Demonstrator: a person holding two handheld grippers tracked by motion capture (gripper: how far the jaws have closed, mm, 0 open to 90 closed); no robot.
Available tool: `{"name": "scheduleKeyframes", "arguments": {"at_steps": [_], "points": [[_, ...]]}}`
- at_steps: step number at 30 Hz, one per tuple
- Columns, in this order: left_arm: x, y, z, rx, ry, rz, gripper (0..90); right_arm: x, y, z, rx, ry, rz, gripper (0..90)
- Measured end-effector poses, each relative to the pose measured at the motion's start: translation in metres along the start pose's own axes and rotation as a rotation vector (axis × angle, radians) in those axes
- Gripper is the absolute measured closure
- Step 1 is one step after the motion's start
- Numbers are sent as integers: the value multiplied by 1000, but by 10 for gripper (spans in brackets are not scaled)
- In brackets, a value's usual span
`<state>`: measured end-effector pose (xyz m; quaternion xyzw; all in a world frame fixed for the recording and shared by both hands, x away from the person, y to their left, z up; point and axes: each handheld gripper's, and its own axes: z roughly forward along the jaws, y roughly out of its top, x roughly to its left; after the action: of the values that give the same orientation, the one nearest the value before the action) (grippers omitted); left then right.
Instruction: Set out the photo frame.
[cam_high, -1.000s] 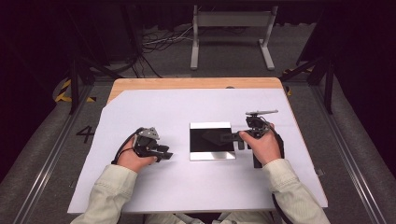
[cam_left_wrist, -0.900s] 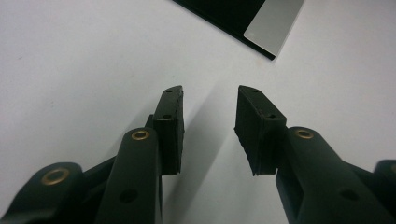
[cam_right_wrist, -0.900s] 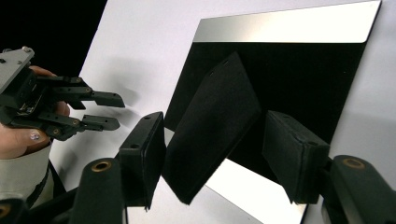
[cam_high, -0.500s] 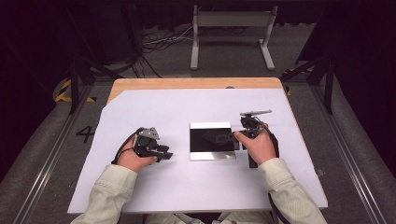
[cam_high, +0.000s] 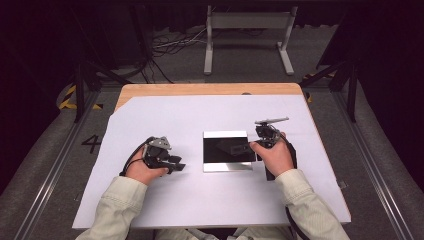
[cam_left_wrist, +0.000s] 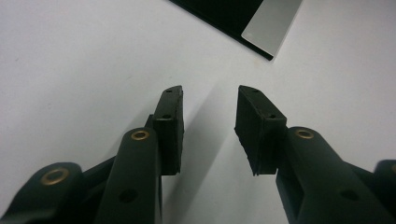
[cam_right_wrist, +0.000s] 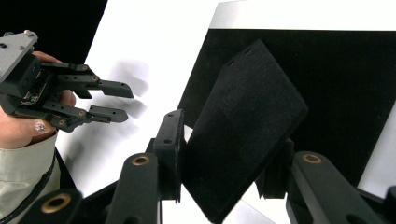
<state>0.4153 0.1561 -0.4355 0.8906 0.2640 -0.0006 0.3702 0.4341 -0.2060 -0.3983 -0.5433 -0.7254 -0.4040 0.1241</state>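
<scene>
Over the black tray (cam_high: 227, 150) — right gripper (cam_right_wrist: 224, 154) just closing on a black pad (cam_right_wrist: 243, 130); left gripper (cam_left_wrist: 208, 126) apart, holding nothing

Right gripper view: the right gripper (cam_right_wrist: 219, 154) has just been closing its two black jaws on a flat black felt-like pad (cam_right_wrist: 243, 126), which stands tilted between them above a black panel (cam_right_wrist: 336, 84) with pale silver borders on the white table sheet (cam_right_wrist: 154, 46). At far left, a hand (cam_right_wrist: 21, 126) in a pale sleeve holds the left gripper (cam_right_wrist: 122, 102), jaws apart over the sheet.
</scene>
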Motion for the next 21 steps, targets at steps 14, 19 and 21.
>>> {"name": "scheduleKeyframes", "arguments": {"at_steps": [14, 19, 21], "points": [[-1, 1, 1, 1, 1, 2, 625, 9, -3, -8, 14, 33, -72, 697], [-1, 1, 2, 6, -1, -3, 625, 10, -4, -11, 21, 93, -88, 772], [-1, 0, 2, 7, -3, -4, 624, 10, -6, -12, 23, 125, -86, 808]]}}
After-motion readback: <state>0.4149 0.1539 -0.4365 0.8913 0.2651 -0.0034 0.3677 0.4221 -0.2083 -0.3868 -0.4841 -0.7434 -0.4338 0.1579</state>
